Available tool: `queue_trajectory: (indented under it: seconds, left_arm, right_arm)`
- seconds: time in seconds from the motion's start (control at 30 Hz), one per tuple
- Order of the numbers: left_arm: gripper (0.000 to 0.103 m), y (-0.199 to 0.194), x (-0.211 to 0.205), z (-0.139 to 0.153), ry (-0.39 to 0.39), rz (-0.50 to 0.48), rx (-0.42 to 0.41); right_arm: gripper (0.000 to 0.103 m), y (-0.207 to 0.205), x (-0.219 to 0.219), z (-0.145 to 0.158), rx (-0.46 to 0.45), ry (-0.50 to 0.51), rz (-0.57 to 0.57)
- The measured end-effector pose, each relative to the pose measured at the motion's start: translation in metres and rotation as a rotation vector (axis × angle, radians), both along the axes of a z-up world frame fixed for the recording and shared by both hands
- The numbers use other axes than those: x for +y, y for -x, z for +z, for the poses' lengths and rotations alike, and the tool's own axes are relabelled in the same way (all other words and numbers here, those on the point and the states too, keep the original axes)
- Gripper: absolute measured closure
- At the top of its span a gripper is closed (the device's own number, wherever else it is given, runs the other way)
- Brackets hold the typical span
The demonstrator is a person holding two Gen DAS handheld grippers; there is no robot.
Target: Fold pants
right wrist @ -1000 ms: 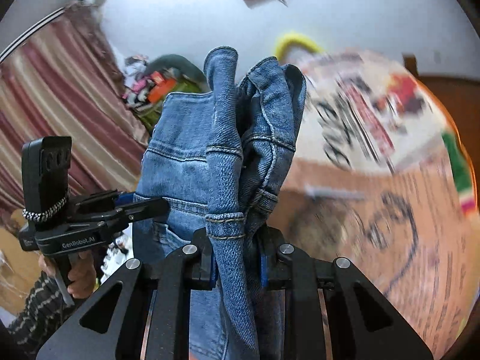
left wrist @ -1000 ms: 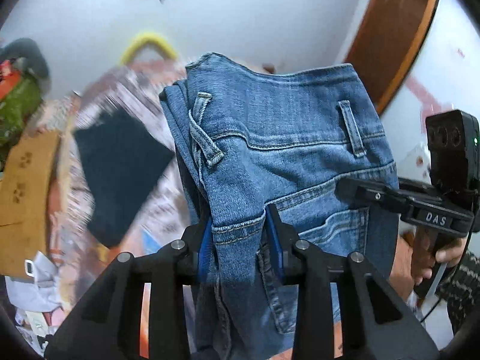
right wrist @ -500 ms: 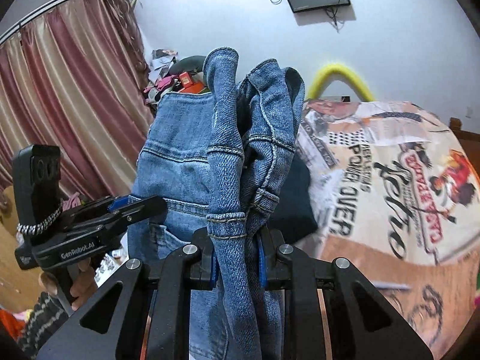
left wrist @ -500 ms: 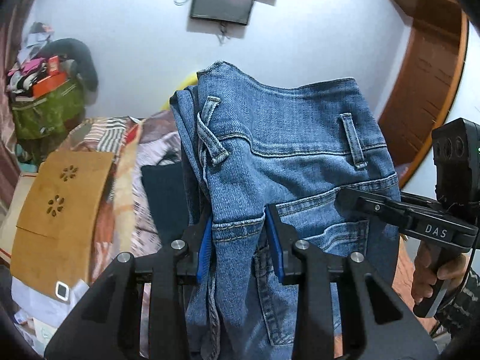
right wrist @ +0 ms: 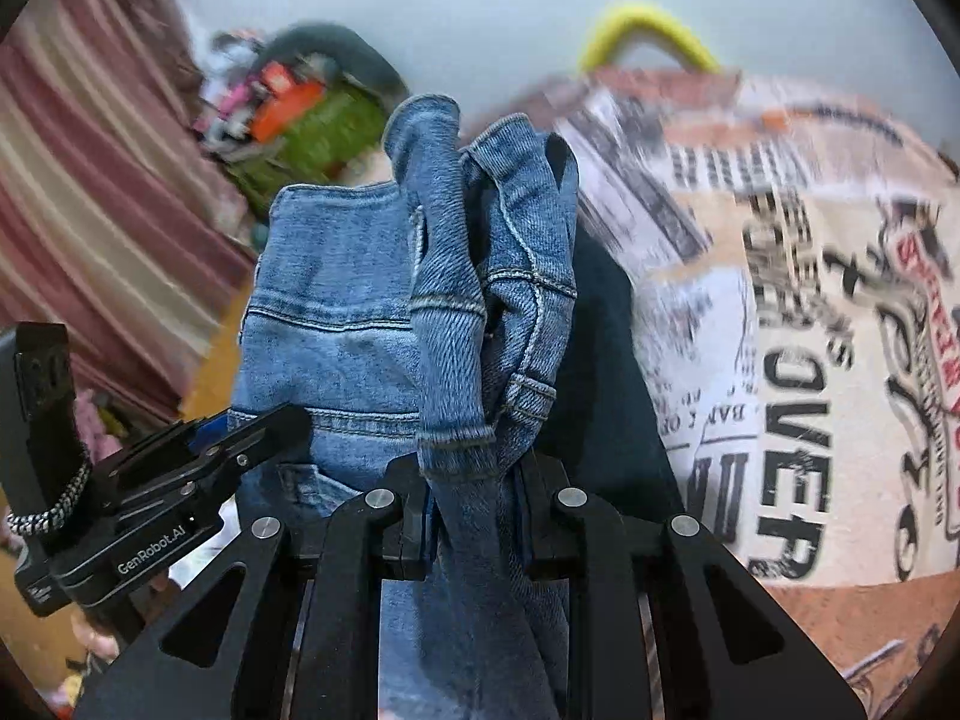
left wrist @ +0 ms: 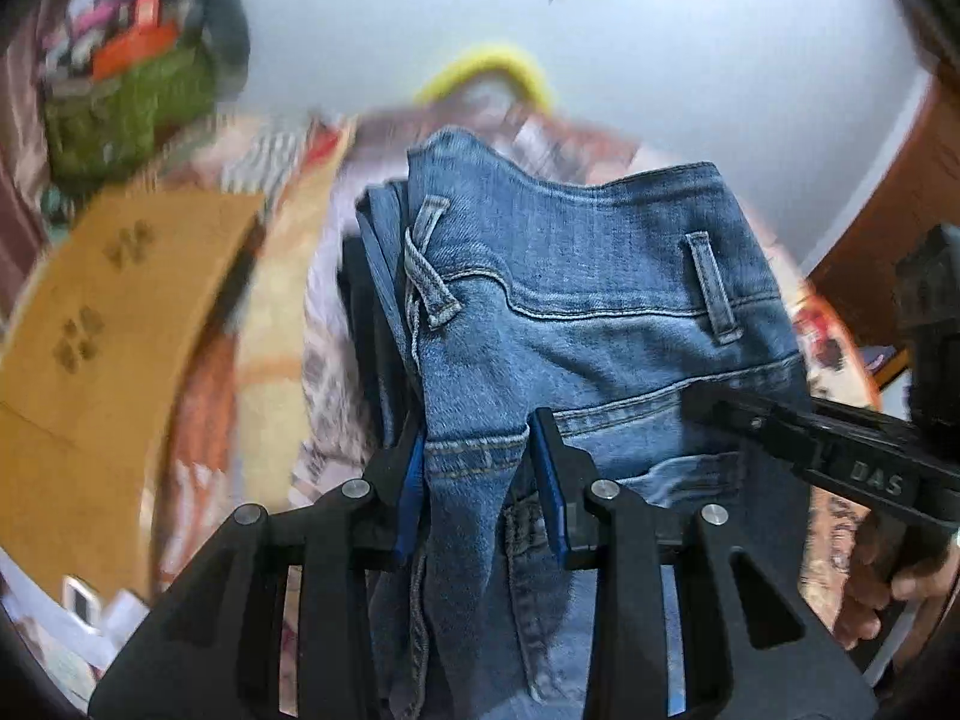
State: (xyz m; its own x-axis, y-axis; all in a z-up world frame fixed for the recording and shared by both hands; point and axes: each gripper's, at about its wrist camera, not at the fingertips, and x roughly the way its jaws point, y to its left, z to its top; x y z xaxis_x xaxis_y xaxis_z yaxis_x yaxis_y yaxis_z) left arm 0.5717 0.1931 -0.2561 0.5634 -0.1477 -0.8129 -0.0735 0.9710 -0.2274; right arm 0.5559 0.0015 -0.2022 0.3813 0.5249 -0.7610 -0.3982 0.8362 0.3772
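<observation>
A pair of blue jeans (left wrist: 588, 312) hangs between my two grippers, held up off the bed, waistband end up. My left gripper (left wrist: 480, 468) is shut on one edge of the jeans near a back pocket. My right gripper (right wrist: 474, 474) is shut on the bunched other edge of the jeans (right wrist: 456, 300). In the left wrist view the right gripper (left wrist: 708, 402) comes in from the right. In the right wrist view the left gripper (right wrist: 294, 420) comes in from the left. The legs hang below, out of view.
A bed with a printed newspaper-pattern cover (right wrist: 780, 330) lies below. A dark folded garment (right wrist: 606, 372) lies on it behind the jeans. A brown cardboard panel (left wrist: 102, 324) and a cluttered green bag (left wrist: 126, 108) stand at the left. A yellow hoop (right wrist: 648, 30) stands by the white wall.
Both views have tilted down from the wall and screen toward the bed. Both grippers keep the same hold on the jeans.
</observation>
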Motion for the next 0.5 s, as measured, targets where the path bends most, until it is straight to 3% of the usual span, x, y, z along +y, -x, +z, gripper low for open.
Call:
queue_trajectory:
  seconds: [0.07, 0.13, 0.2, 0.37, 0.5]
  left_arm:
    - [0.069, -0.013, 0.002, -0.034, -0.003, 0.013, 0.079]
    - [0.066, -0.017, 0.0, -0.053, -0.015, 0.003, 0.09]
    - [0.066, -0.011, -0.001, -0.051, -0.03, -0.009, 0.045]
    - [0.066, 0.008, 0.001, -0.033, -0.04, 0.008, 0.057]
    - [0.066, 0.044, 0.0, 0.016, -0.048, 0.034, -0.014]
  right_arm:
    - [0.085, -0.009, 0.007, -0.023, 0.021, 0.088, 0.016]
    - [0.084, -0.01, 0.009, -0.036, 0.003, 0.148, 0.042]
    - [0.084, -0.005, 0.005, -0.035, -0.023, 0.144, 0.048]
    - [0.08, 0.024, 0.005, -0.011, -0.136, 0.242, 0.064]
    - [0.08, 0.049, -0.005, 0.013, -0.217, 0.238, 0.079]
